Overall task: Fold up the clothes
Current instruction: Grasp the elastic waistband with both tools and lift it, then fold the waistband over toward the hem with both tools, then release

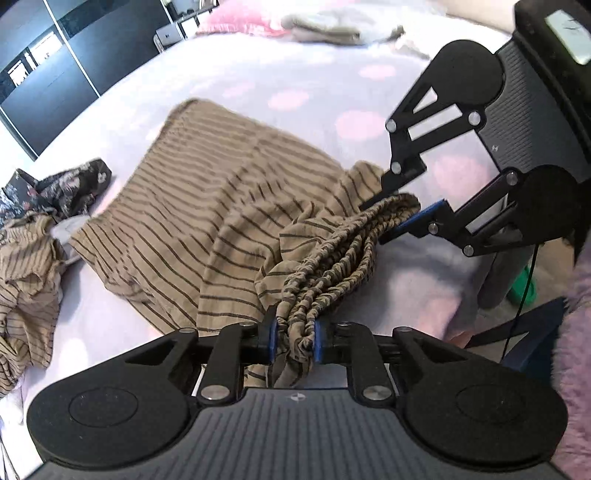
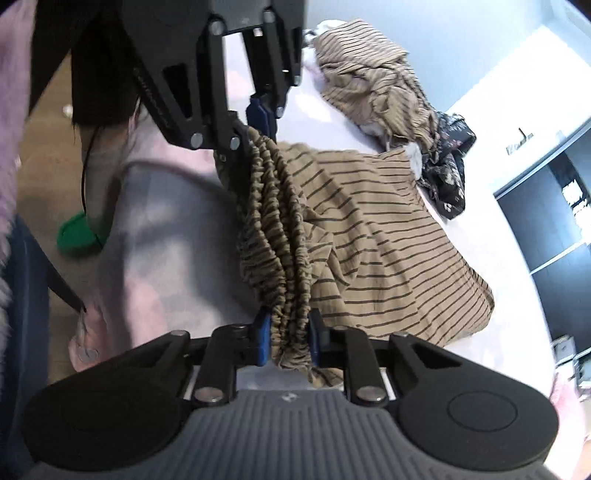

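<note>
While gathered waistband spans L claw, R claw, both clamped

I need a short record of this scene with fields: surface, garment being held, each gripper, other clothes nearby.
surface: bed cover, pale with pink dots
garment held: tan striped garment, its gathered elastic waistband bunched between both grippers, the rest lying on the bed
left gripper: shut on the waistband
right gripper: shut on the waistband
other clothes: crumpled striped piece; dark floral cloth; grey pile
</note>
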The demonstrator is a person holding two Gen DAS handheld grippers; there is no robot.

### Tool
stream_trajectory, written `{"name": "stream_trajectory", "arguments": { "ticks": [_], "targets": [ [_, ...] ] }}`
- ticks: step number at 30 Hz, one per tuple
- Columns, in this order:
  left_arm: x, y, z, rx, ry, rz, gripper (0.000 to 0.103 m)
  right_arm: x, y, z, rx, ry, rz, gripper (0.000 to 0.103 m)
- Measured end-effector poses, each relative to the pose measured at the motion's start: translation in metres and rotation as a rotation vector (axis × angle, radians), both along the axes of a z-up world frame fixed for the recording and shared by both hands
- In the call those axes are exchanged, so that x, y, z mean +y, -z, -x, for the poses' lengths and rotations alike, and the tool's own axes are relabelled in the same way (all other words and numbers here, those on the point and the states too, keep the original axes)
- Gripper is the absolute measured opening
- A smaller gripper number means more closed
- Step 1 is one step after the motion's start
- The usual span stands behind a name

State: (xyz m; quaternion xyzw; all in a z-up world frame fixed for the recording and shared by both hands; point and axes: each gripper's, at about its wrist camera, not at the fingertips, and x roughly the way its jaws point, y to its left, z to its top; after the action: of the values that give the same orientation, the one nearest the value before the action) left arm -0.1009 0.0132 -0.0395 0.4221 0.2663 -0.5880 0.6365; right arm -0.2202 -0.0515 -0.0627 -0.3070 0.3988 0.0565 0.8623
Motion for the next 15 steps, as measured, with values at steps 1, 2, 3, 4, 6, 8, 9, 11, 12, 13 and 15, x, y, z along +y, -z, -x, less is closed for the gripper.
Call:
{"name": "stream_trajectory", "arguments": {
  "ticks": [1,2,3,4,6,8,9,11,12,13,15],
  "targets": [
    [0.001,-0.006,-0.001,0.008,0.0,0.01,0.015,-0.002,-0.008,0.001,-0.003,0.009,-0.023,0.02],
    [0.003,-0.012,-0.001,0.015,0.0,0.018,0.015,-0.003,-0.015,0.003,-0.008,0.016,-0.036,0.02],
    [0.004,-0.018,-0.001,0.023,0.0,0.027,0.015,-0.003,-0.023,0.005,-0.014,0.021,-0.038,0.02],
    [0.006,-0.024,0.0,0.031,-0.001,0.035,0.015,-0.002,-0.03,0.008,-0.017,0.029,-0.036,0.019],
    [0.009,-0.035,0.001,0.057,-0.001,0.042,0.015,0.0,-0.044,0.012,-0.014,0.049,-0.045,0.019],
    [0.011,-0.046,0.005,0.086,0.004,0.044,0.014,0.001,-0.056,0.017,-0.001,0.07,-0.075,0.019],
    [0.013,-0.051,0.008,0.09,0.015,0.04,0.014,0.002,-0.061,0.021,0.01,0.075,-0.095,0.019],
    [0.016,-0.06,0.012,0.108,0.04,0.027,0.014,0.003,-0.071,0.028,0.031,0.084,-0.137,0.019],
    [0.018,-0.064,0.014,0.127,0.048,0.017,0.014,0.003,-0.076,0.033,0.045,0.087,-0.163,0.019],
    [0.021,-0.067,0.017,0.153,0.053,0.004,0.014,0.004,-0.081,0.038,0.057,0.088,-0.189,0.019],
    [0.027,-0.074,0.021,0.204,0.071,-0.018,0.014,0.005,-0.09,0.049,0.077,0.087,-0.24,0.019]
  ]
}}
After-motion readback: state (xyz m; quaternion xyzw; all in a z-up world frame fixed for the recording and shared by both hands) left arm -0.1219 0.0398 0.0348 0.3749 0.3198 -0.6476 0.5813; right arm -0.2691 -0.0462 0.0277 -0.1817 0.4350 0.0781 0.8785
